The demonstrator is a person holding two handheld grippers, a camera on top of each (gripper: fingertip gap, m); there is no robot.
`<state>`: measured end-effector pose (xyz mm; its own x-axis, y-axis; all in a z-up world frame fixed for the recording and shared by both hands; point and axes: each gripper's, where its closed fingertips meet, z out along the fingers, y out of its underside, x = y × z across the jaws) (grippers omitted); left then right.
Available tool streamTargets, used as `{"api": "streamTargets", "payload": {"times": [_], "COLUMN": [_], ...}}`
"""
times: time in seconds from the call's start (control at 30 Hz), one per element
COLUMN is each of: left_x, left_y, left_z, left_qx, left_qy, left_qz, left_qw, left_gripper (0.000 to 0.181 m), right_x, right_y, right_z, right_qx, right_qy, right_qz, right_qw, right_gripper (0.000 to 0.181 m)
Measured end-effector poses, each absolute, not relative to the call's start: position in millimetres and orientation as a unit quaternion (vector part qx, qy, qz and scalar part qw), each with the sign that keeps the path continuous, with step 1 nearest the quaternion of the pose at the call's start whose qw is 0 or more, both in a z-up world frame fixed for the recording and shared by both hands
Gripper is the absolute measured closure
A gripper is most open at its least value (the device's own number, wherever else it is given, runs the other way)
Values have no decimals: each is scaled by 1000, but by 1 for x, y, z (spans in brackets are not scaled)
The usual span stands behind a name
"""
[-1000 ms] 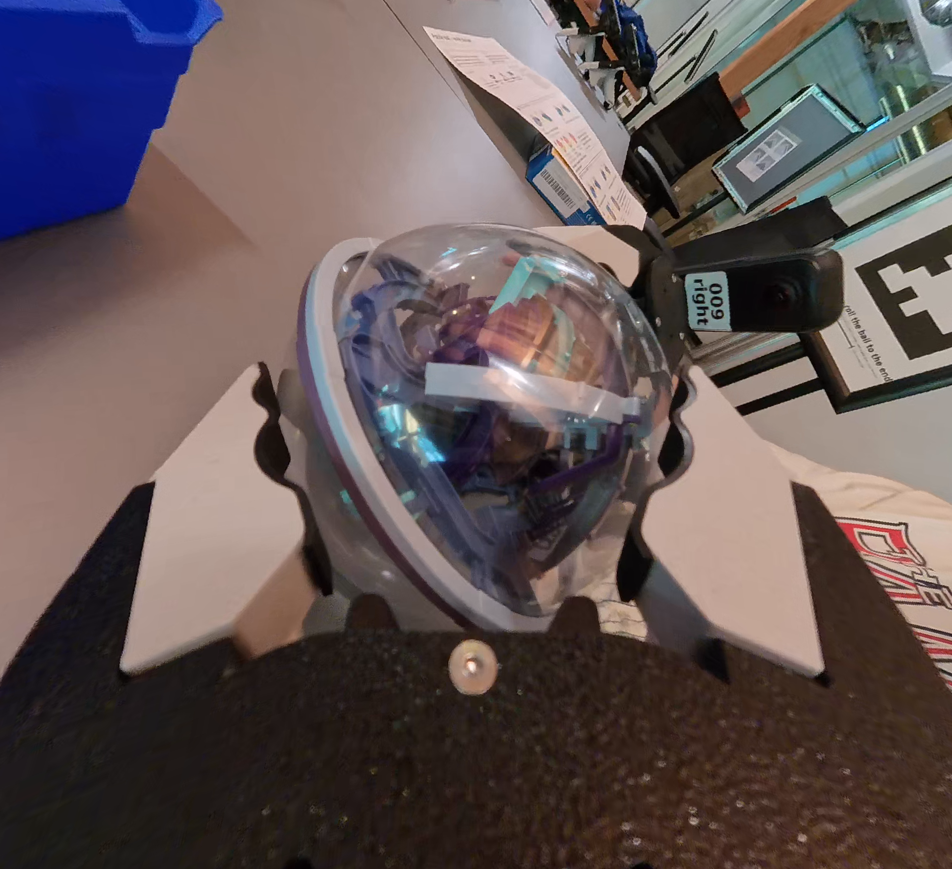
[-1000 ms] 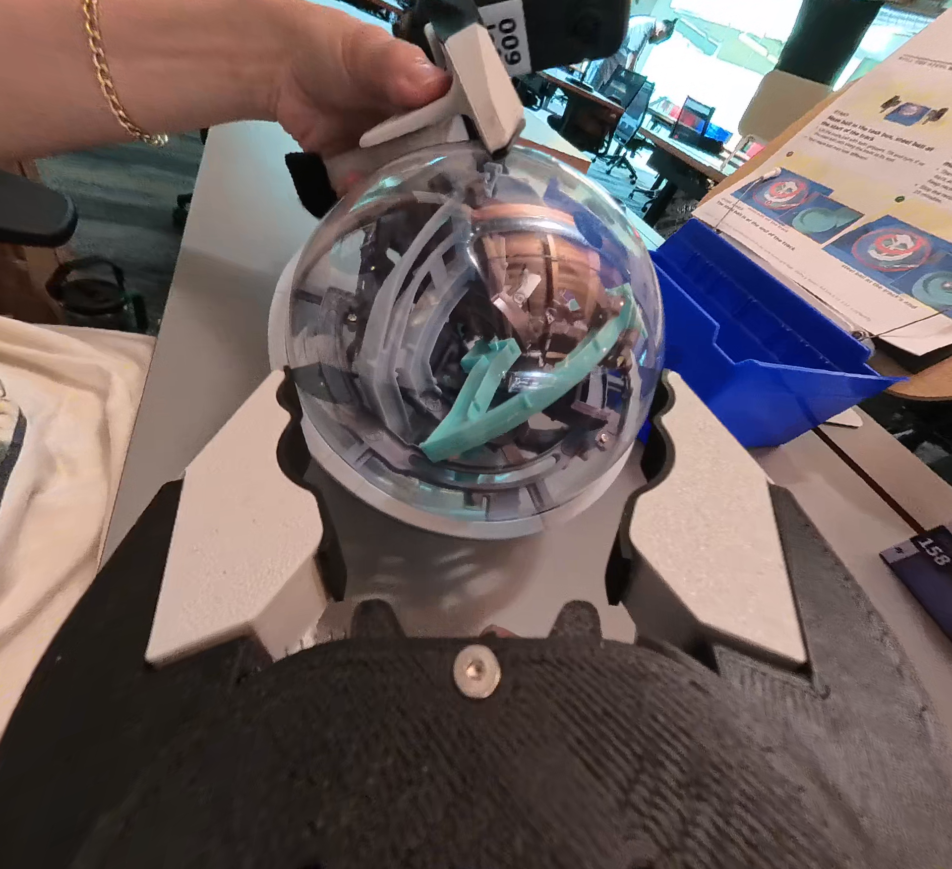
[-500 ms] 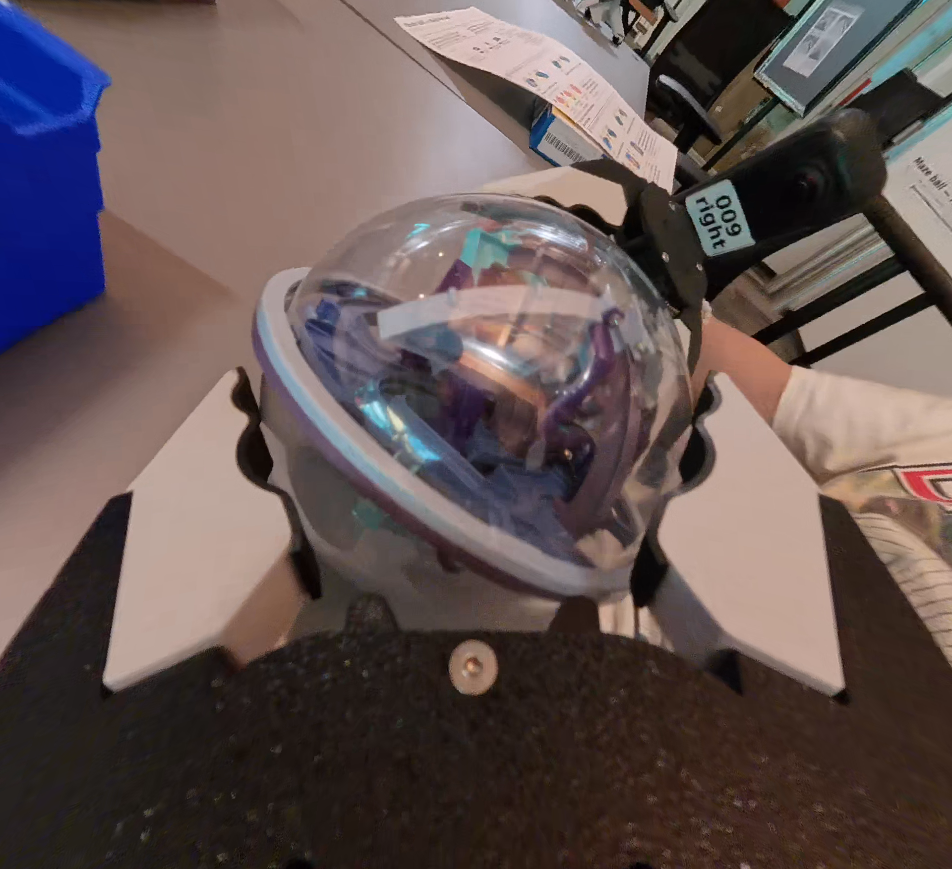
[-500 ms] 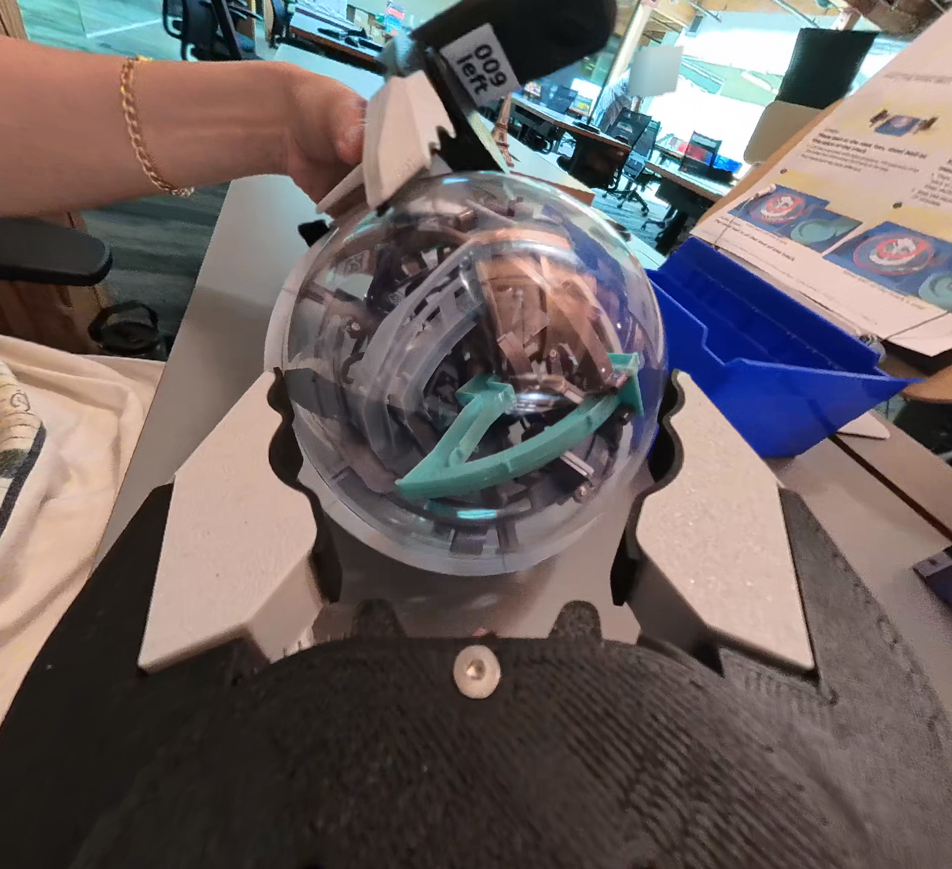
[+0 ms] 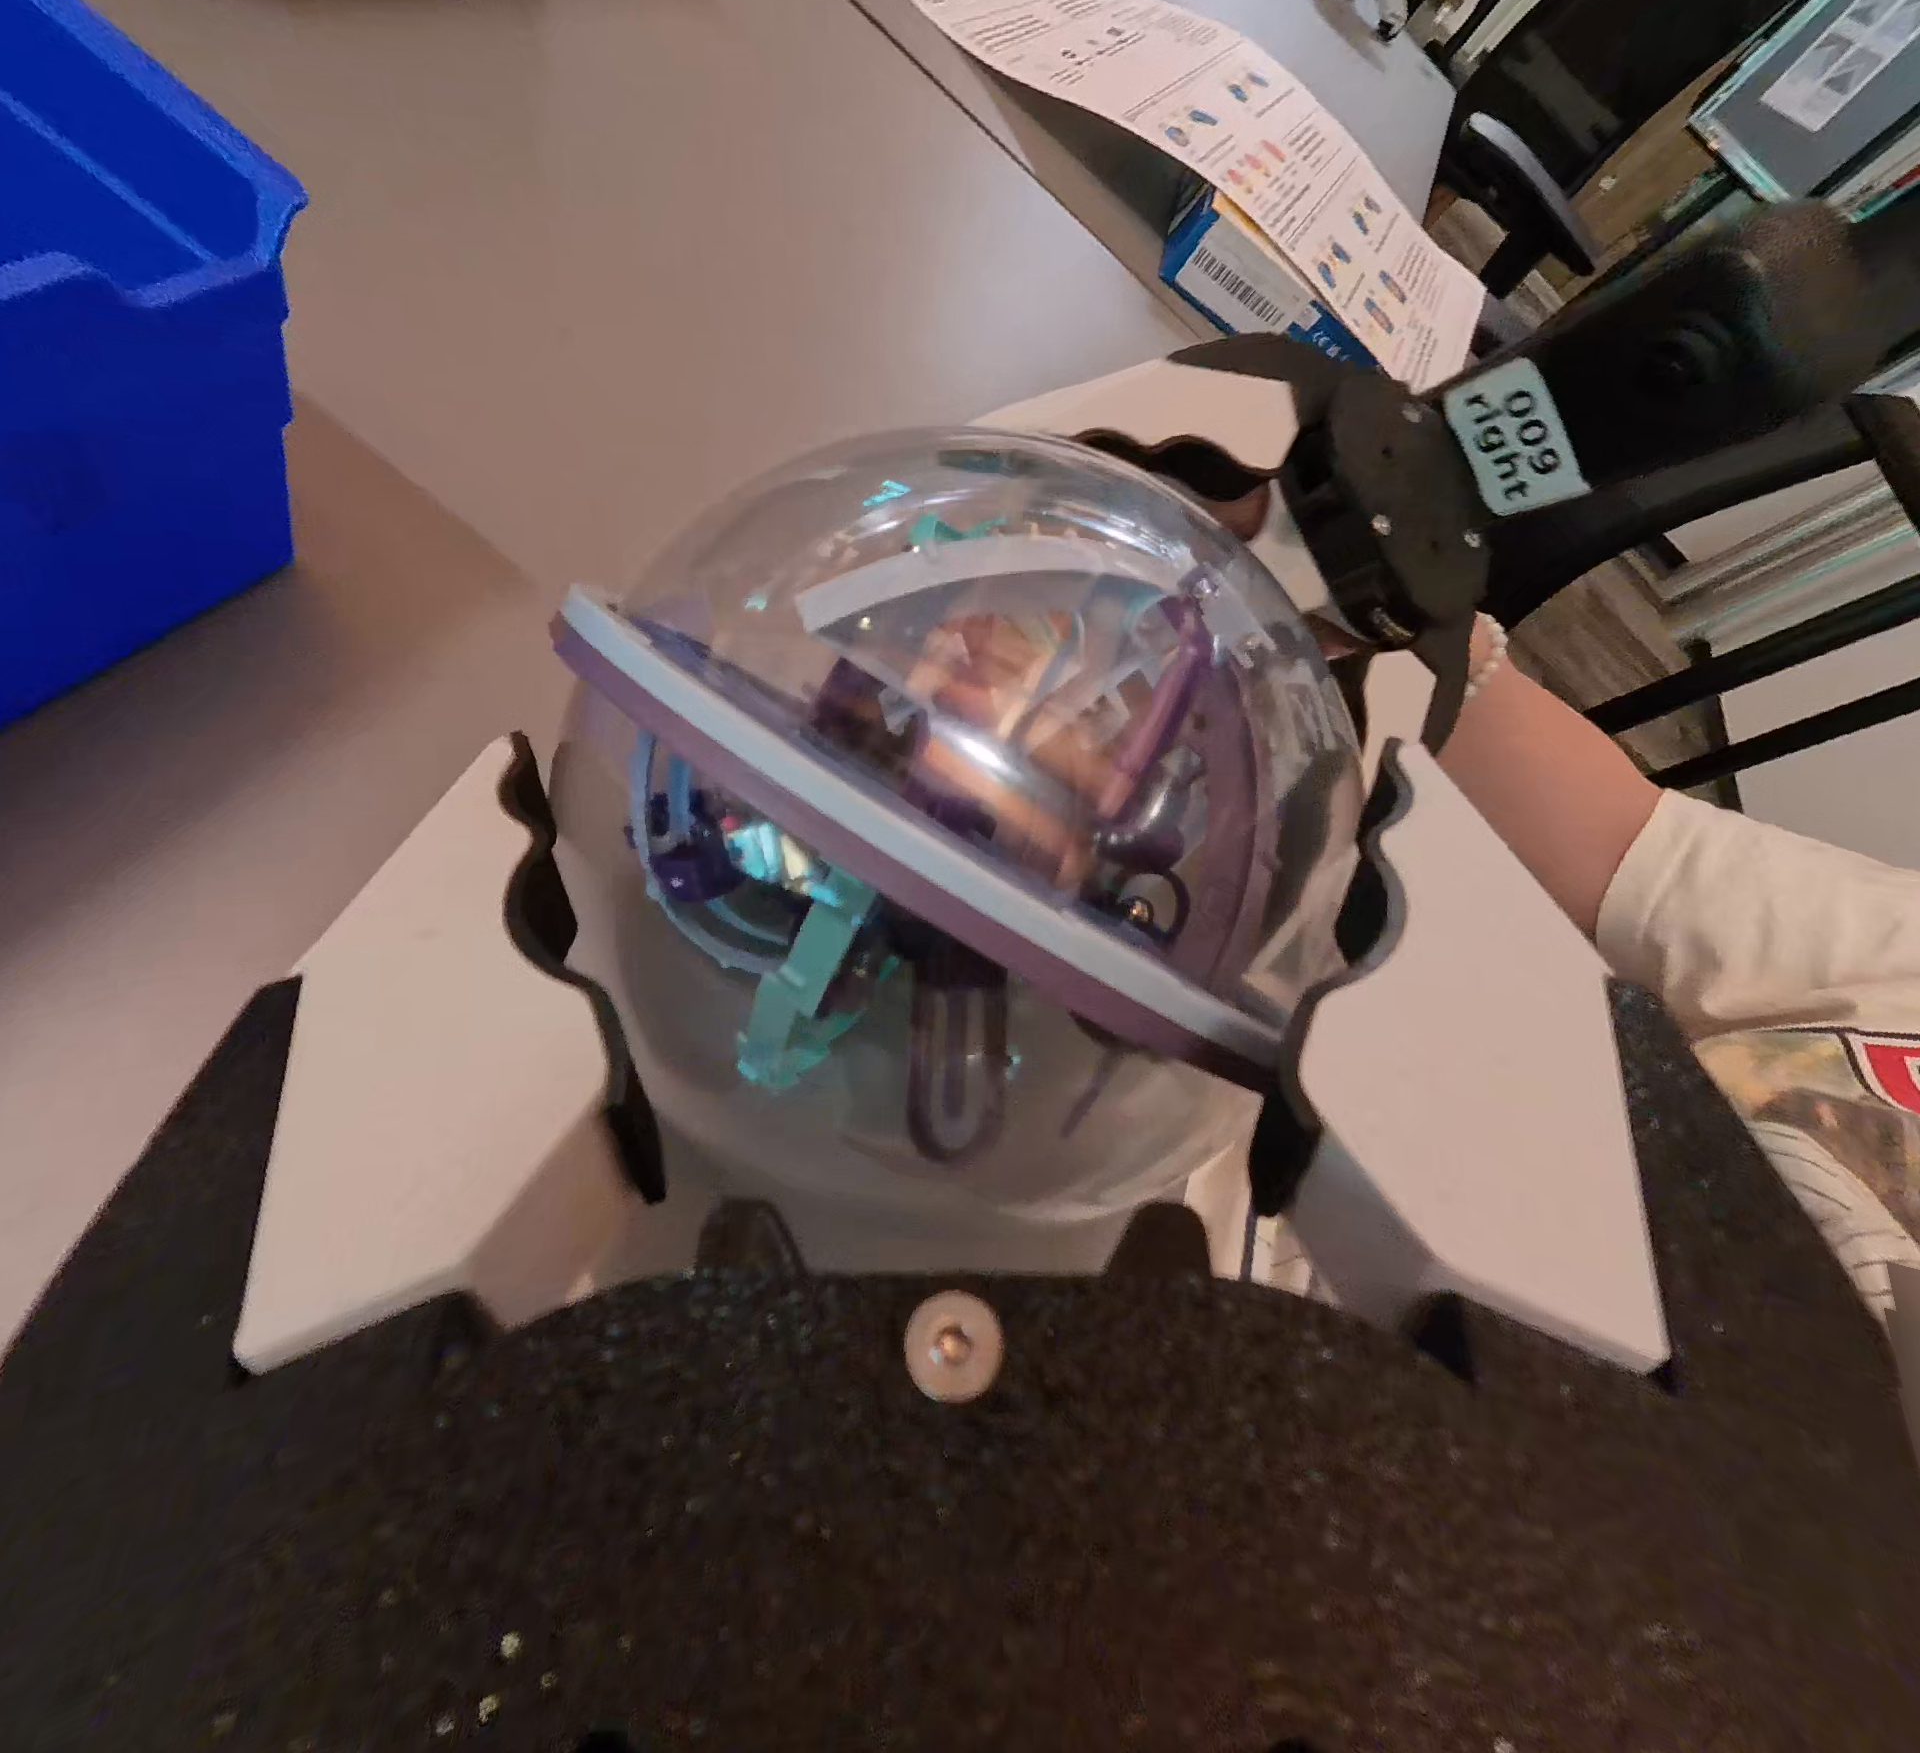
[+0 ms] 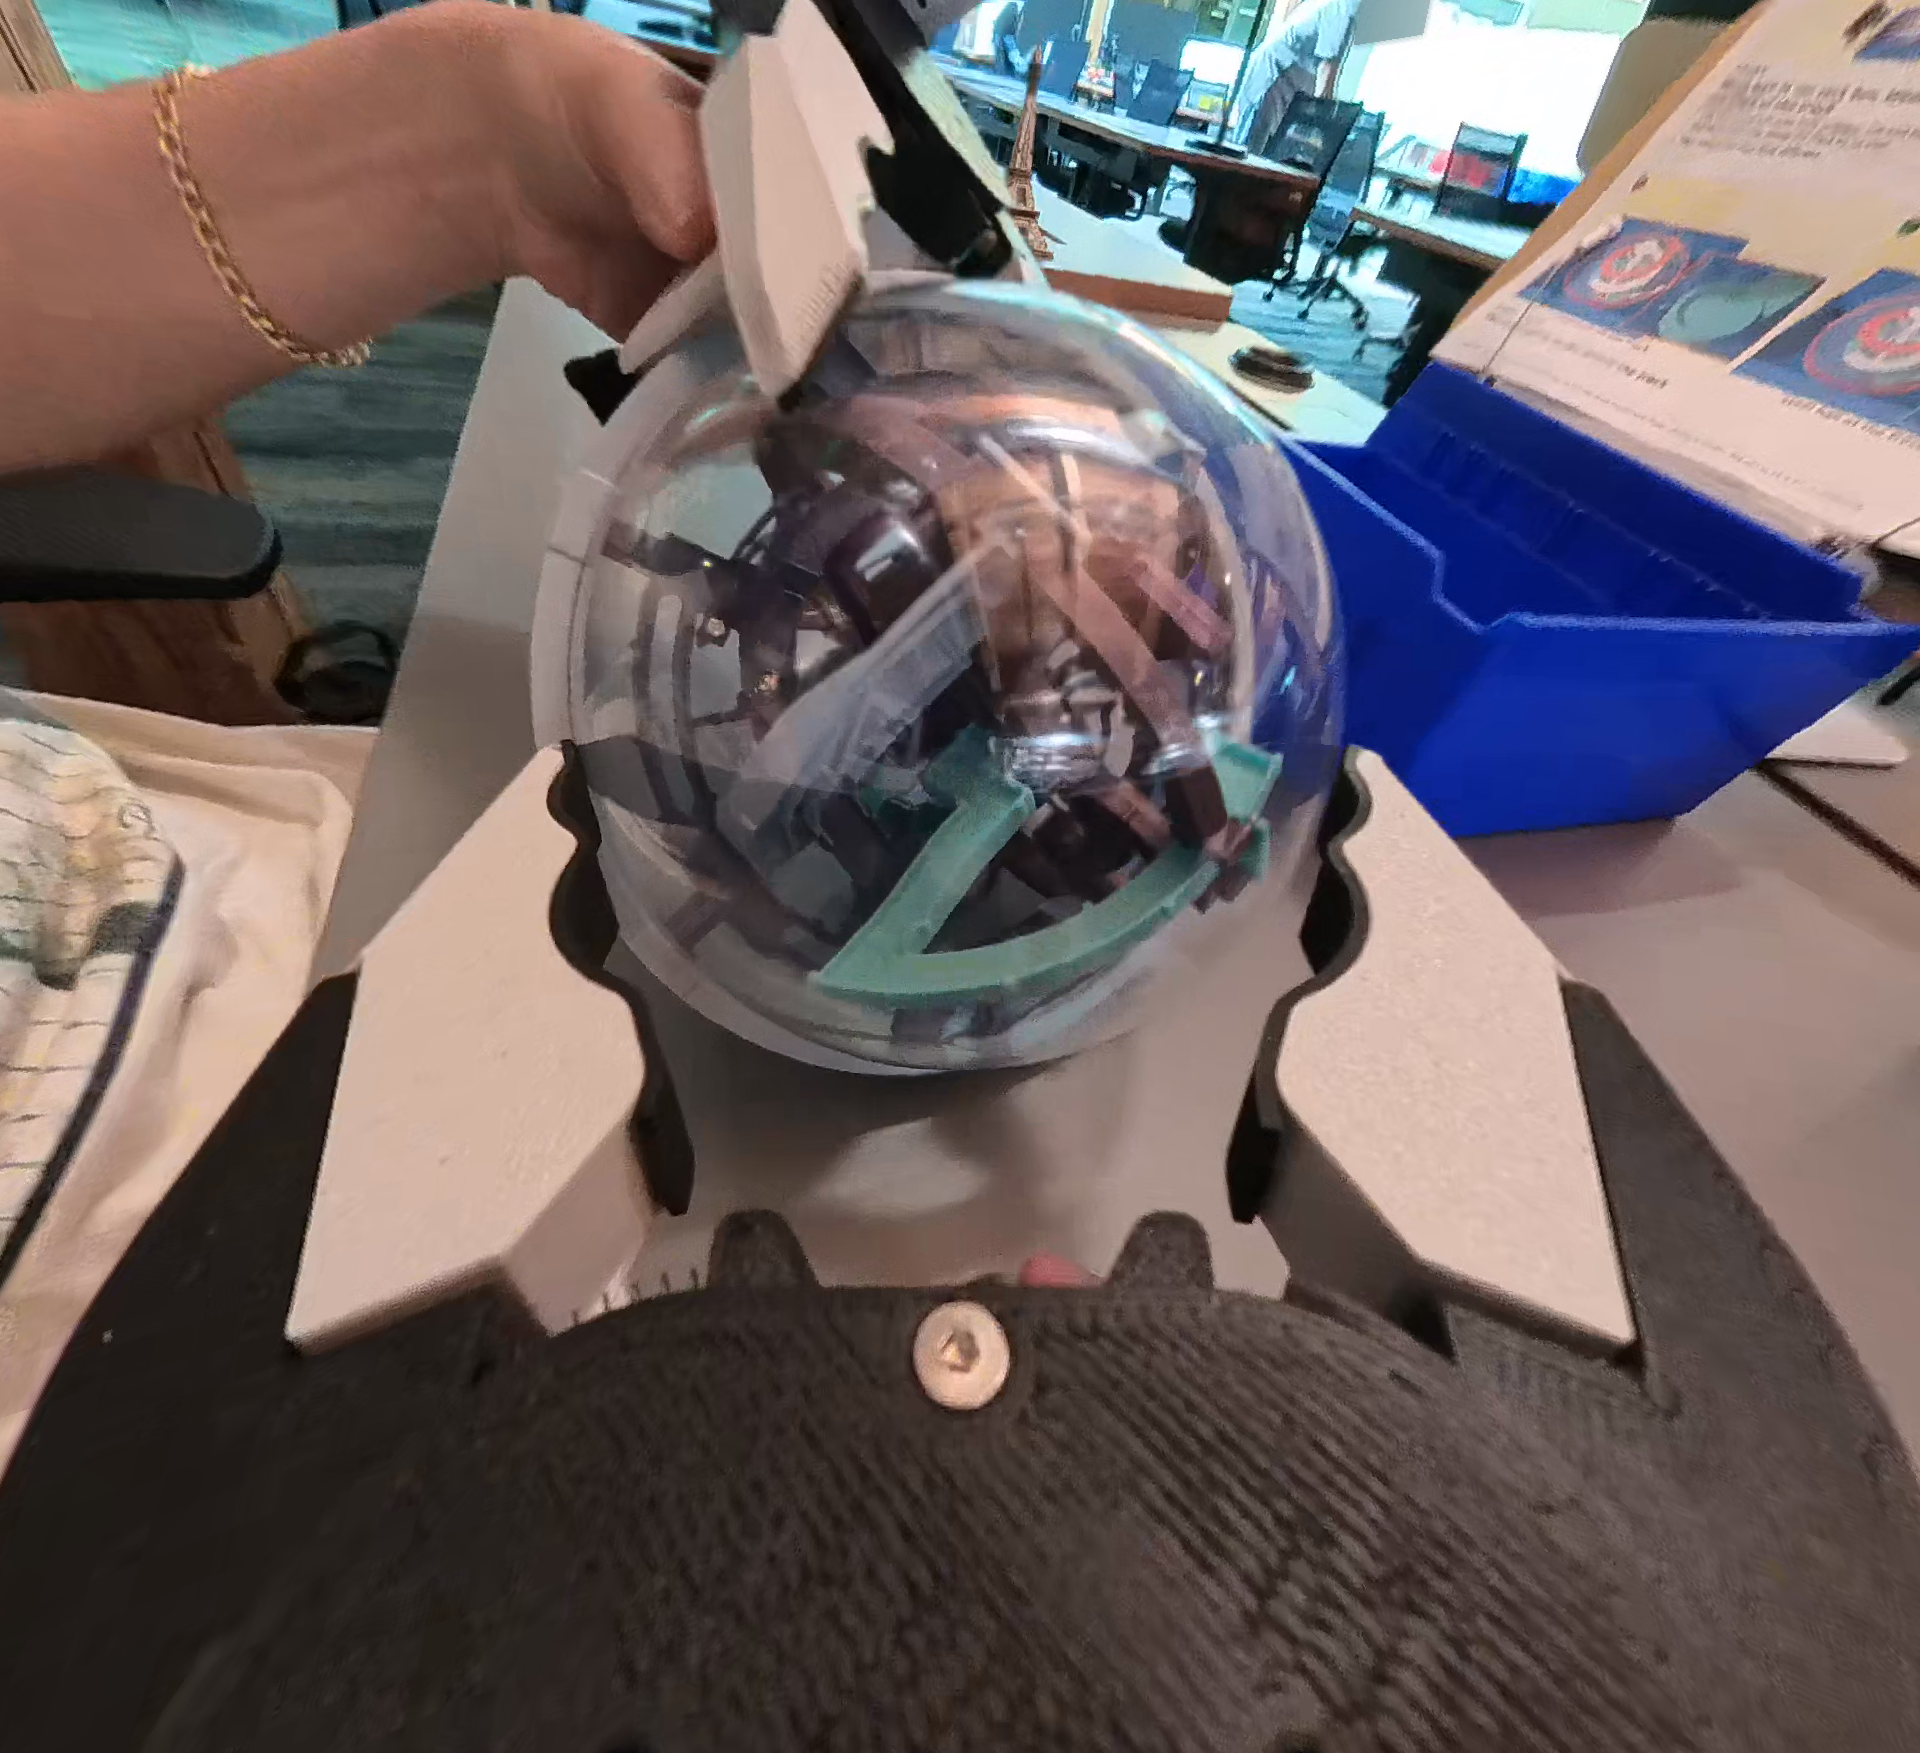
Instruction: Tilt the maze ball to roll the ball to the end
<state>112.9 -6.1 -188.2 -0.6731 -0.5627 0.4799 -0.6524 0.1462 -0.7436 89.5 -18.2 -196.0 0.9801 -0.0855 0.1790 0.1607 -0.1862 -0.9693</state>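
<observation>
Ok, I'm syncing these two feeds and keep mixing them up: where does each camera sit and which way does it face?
Left wrist view: on the left gripper, looking down along its fingers across the maze ball to the grey table; the right gripper and a sleeved forearm show beyond.
Right wrist view: on the right gripper, facing the opposite way toward the office; the left gripper and its hand show.
Shared: the maze ball and blue bin.
</observation>
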Motion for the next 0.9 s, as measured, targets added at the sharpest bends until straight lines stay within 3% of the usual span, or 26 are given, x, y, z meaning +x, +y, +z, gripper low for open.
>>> {"api": "streamTargets", "payload": {"times": [0.2, 0.9], "left_x": [119, 109], "left_y": [-7, 0], "left_z": [-189, -173], "left_qx": [424, 313], "left_qy": [-753, -717], "left_qz": [499, 616], "left_qw": [59, 89], "left_gripper": [34, 26], "right_x": [85, 94], "right_y": [-21, -13], "right_z": [-175, -181], "right_qx": [-735, -731], "right_qy": [-113, -58], "right_qz": [-191, -91], "right_qw": [641, 674], "right_gripper": [55, 50]}}
